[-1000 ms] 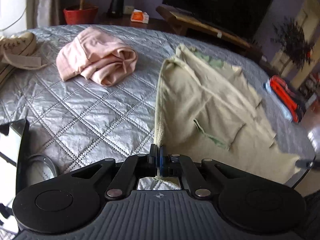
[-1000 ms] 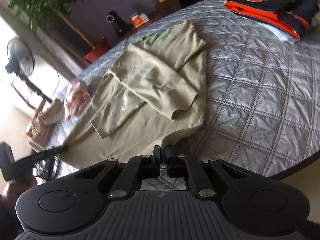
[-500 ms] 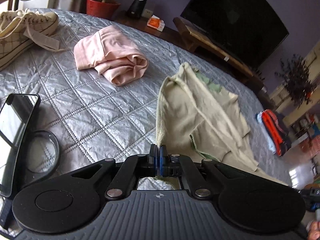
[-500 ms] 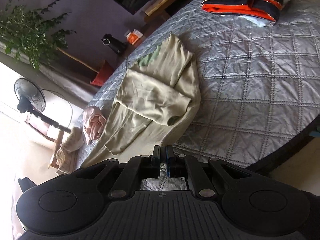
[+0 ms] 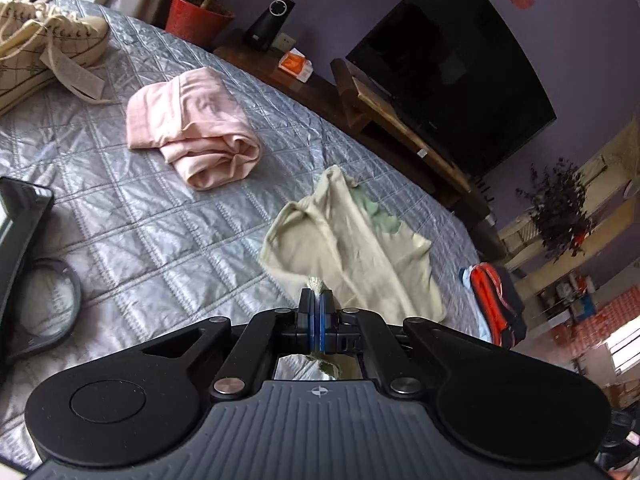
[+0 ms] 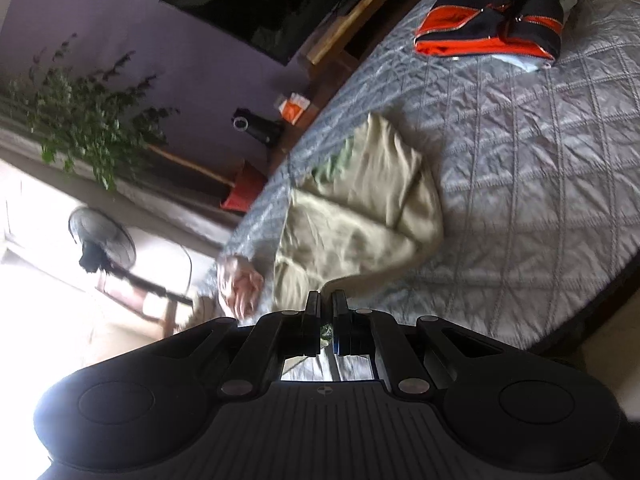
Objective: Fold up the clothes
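The bed (image 5: 168, 236) is covered by a grey quilted spread stitched in a diamond grid. Directly ahead of the left fingers lies the beige garment (image 5: 360, 248) — partly folded, a green patch at its far end. Beyond it and to the left of the fingers rests a rolled pink garment (image 5: 196, 136). Farther left, at the far edge, sits a cream sneaker (image 5: 44, 44) with a paper tag. Close at the left of the fingers lie a dark flat device (image 5: 20, 220) and a round black ring (image 5: 52, 304). Right of the fingers, near the bed edge, lies a black-and-orange garment (image 6: 492, 24) — folded, on something pale blue.
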Tool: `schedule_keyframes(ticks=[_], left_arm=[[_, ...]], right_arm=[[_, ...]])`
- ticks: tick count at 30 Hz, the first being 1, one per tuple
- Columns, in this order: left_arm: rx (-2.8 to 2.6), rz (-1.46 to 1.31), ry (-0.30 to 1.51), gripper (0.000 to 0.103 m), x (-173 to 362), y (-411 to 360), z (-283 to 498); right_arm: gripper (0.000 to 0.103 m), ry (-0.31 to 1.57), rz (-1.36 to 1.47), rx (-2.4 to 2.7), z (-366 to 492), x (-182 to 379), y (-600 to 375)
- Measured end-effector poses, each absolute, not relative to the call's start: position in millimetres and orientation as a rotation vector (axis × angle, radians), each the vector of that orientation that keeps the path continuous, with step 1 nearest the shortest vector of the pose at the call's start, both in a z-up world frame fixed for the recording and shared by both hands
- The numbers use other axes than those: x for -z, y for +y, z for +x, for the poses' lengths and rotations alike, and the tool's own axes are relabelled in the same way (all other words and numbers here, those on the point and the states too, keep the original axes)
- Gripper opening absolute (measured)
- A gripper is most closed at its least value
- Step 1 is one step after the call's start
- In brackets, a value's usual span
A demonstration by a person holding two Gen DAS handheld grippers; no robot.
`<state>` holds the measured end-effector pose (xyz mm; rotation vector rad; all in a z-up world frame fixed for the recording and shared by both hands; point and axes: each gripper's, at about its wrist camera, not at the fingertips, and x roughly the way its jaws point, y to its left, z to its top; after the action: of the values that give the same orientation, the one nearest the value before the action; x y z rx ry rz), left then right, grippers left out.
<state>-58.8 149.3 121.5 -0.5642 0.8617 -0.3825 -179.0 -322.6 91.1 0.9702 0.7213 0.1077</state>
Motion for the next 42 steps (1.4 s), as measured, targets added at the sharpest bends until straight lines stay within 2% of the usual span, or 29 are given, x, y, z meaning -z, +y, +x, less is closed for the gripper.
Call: schedule_keyframes(ticks=[5,11,17,18,21,23,24,26,27,28,31,35,36,37,38,40,42], left_arm=[[0.383,-0.580,0.871,0.002,-117.9,133.6,-3.0],[0.380,-0.476,0.896,0.003,-106.4,88.7,83.4],[0.320,-0.406,0.969,0.005,-63.7,57.6,144.1],[0.302,-0.402,0.969,0.007,-58.2,56.3,147.2],[0.268,-0.423,0.931,0.027,-50.9,65.3,148.0],[0.252,-0.453,0.873,0.035,-52.3,78.7,141.3],[0.241,-0.468,0.832,0.042,-54.3,86.4,135.4],[0.210,-0.506,0.768,0.047,-55.9,98.3,121.3],[0.186,-0.534,0.737,0.053,-56.0,103.6,113.0],[0.158,-0.569,0.710,0.057,-54.1,107.9,104.8],[0.102,-0.653,0.657,0.058,-45.8,112.9,83.9],[0.230,-0.549,0.663,0.059,-40.0,87.7,75.1],[0.274,-0.539,0.670,0.062,-39.0,81.5,75.6],[0.318,-0.529,0.677,0.067,-38.0,75.2,76.1],[0.362,-0.519,0.684,0.068,-37.0,69.0,76.6],[0.418,-0.533,0.711,0.070,-31.5,60.4,80.8],[0.440,-0.524,0.751,0.070,-23.0,53.8,87.1]], right_arm=[[0.007,0.688,0.982,-0.081,-130.9,-82.2,-343.1],[0.006,0.689,0.968,-0.024,-55.0,-61.2,-375.4],[0.010,0.815,0.895,0.065,11.1,-12.8,-393.6],[0.011,0.813,0.826,0.100,13.2,-10.2,-392.6],[0.013,0.748,0.671,0.197,-0.3,-17.6,-390.1],[0.014,0.689,0.559,0.205,-16.1,-30.7,-376.1],[0.020,0.658,0.490,0.179,-24.0,-39.1,-363.2],[0.031,0.631,0.413,0.064,-35.7,-49.3,-333.2],[0.045,0.660,0.382,-0.008,-33.2,-47.9,-314.3],[0.050,0.689,0.349,-0.079,-30.3,-46.3,-295.3],[0.049,0.729,0.248,-0.224,-13.3,-43.7,-245.4],[0.050,0.745,0.178,-0.346,24.3,-43.8,-197.6],[0.057,0.748,0.159,-0.362,35.1,-44.5,-190.0],[0.070,0.773,0.153,-0.385,49.1,-40.5,-184.8],[0.072,0.820,0.159,-0.412,67.1,-30.3,-181.9],[0.067,0.834,0.146,-0.374,87.0,-16.3,-185.2],[0.066,0.829,0.152,-0.305,99.7,-10.7,-192.8]])
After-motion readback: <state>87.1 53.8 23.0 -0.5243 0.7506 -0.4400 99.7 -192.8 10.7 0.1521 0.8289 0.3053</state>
